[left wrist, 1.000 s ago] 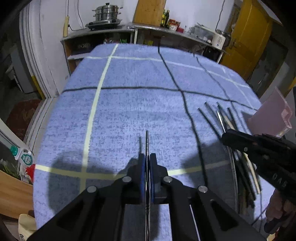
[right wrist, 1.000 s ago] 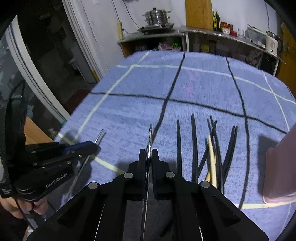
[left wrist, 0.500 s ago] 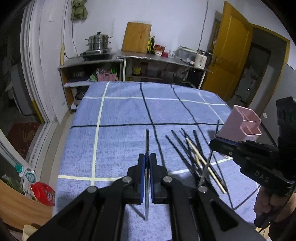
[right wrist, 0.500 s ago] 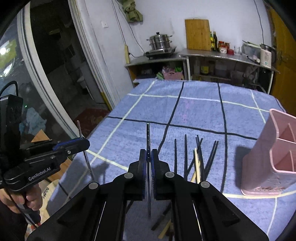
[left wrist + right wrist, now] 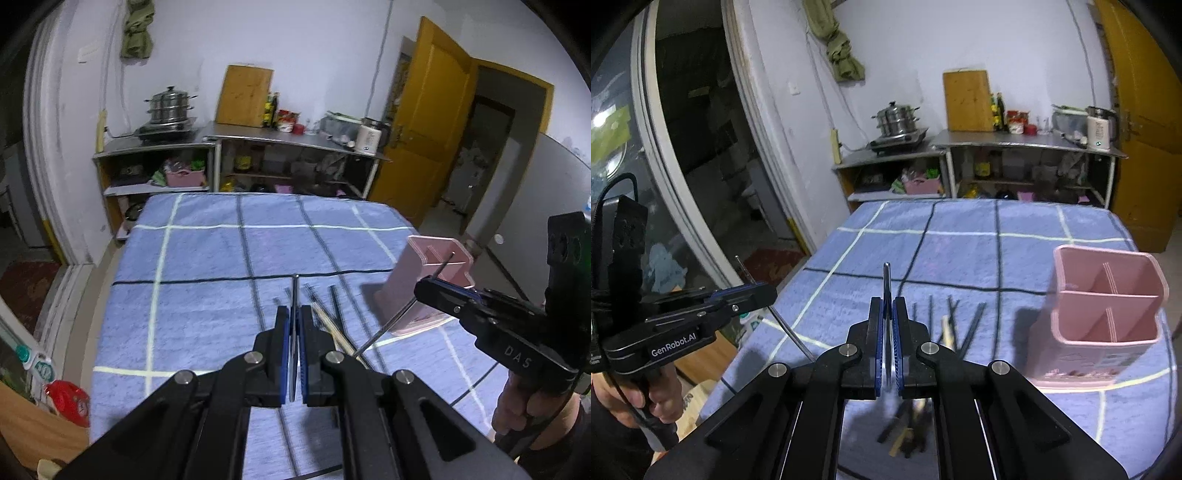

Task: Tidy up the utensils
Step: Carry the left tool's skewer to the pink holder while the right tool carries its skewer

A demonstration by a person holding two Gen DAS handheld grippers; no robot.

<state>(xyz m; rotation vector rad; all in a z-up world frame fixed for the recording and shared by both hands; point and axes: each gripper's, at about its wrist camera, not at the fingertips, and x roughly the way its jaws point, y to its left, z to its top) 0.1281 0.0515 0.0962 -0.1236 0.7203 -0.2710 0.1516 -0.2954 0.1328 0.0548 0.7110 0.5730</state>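
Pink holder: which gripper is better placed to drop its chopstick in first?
Right, probably. The right gripper with its chopstick sits beside the pink holder. The left gripper is at the table's far side, with the loose chopsticks between.

Home kitchen (steamer pot point(image 5: 170, 107), cutting board point(image 5: 967, 99))

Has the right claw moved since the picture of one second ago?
Yes. The right claw, shut on a metal chopstick, has risen from among the chopsticks on the cloth toward the pink holder.
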